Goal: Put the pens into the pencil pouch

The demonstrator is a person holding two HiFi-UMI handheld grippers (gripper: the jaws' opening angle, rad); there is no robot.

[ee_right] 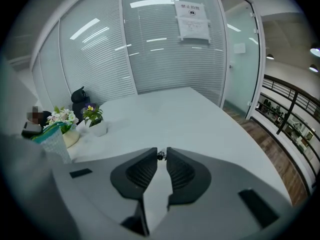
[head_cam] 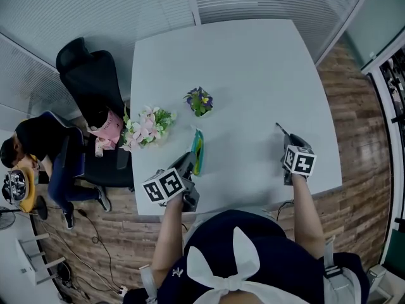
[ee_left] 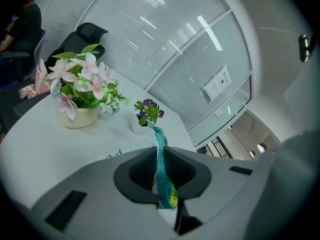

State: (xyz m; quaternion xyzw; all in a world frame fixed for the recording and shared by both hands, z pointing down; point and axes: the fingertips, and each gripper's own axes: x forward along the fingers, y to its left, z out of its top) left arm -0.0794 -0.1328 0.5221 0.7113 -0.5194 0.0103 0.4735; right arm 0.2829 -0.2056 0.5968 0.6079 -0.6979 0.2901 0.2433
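Pencil pouch (head_cam: 197, 149) in left claw's (ee_left: 161, 153) pinch, pen (head_cam: 281, 130) in right claw's (ee_right: 161, 152); pink flowers (head_cam: 148, 126), violets (head_cam: 199, 101) beside.

An office is indicated: a white table (head_cam: 253, 68) is bordered by glass partitions (head_cam: 76, 11) fitted with blinds, and a black swivel chair (head_cam: 92, 81) is placed beside it.

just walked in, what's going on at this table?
A person works at a white table with tongs in each hand. The left tongs are clamped on the edge of a teal mesh pencil pouch, holding it upright. The right tongs pinch a thin dark pen at their tips, off to the right and apart from the pouch. That pen is not in the pouch yet.
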